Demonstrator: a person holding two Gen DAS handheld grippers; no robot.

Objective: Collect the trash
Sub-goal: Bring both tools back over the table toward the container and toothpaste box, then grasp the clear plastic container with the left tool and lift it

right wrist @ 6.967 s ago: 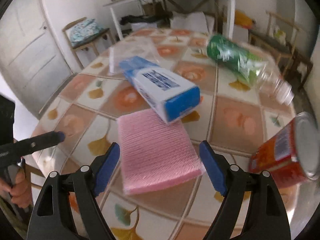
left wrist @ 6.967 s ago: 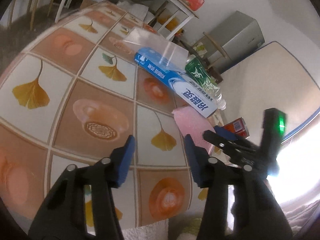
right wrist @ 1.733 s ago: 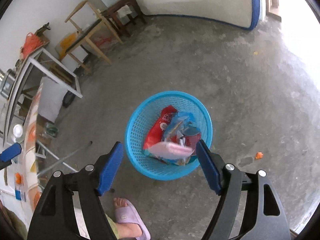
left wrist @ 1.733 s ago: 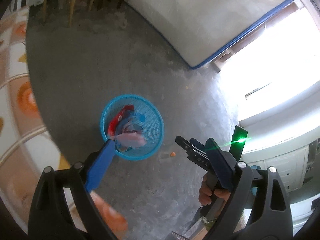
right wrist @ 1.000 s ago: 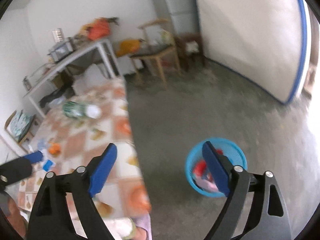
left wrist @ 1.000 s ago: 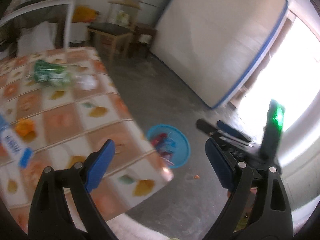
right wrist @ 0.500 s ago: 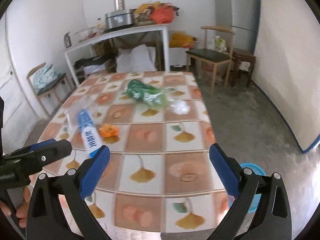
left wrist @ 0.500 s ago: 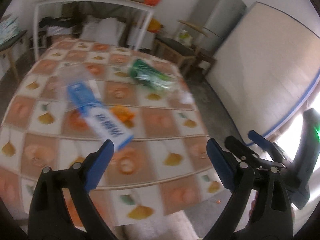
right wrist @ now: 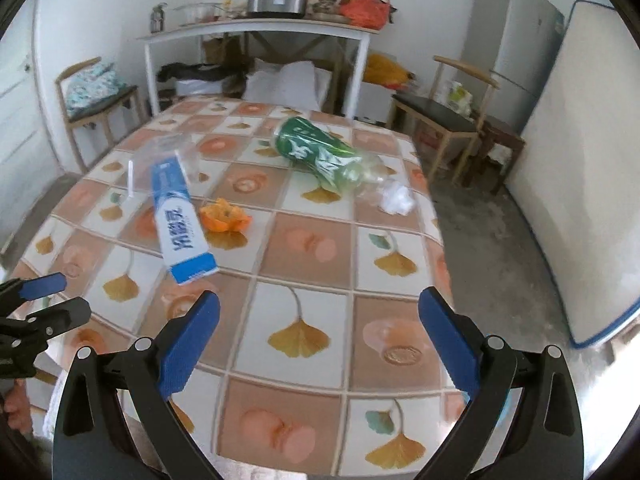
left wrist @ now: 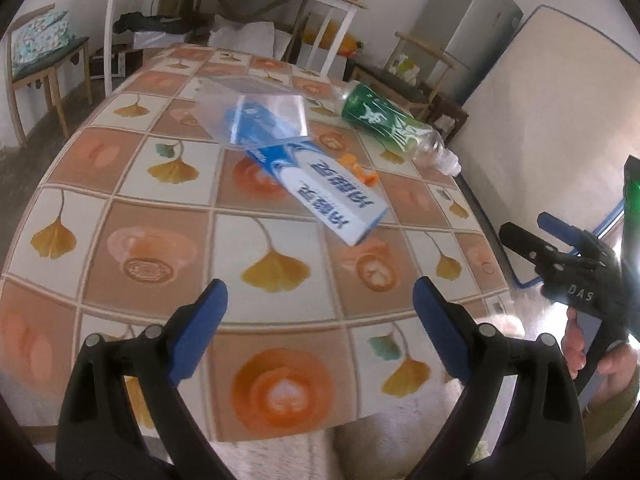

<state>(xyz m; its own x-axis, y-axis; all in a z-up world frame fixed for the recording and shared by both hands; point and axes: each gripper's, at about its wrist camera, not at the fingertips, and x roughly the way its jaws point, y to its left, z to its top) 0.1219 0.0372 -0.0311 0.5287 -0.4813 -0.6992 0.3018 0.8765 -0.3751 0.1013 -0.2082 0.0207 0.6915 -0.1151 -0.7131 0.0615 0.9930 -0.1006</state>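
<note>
Both grippers empty, jaws spread — left gripper (left wrist: 318, 312), right gripper (right wrist: 320, 320). Toothpaste box (right wrist: 179, 224) on table (right wrist: 316, 256); orange peel (right wrist: 225, 216) just beside it; green bottle (right wrist: 324, 158) beyond.

- White walls, grey concrete floor (right wrist: 500, 248)
- White shelf table (right wrist: 256, 28) at back wall, wooden chairs (right wrist: 452, 108) beside
- Grey fridge (right wrist: 516, 40), mattress (right wrist: 592, 184) leaning right

Both black blue-padded grippers, left gripper (left wrist: 316, 326) and right gripper (right wrist: 319, 330), hang wide open and empty, tilted downward over the table's near edge.
</note>
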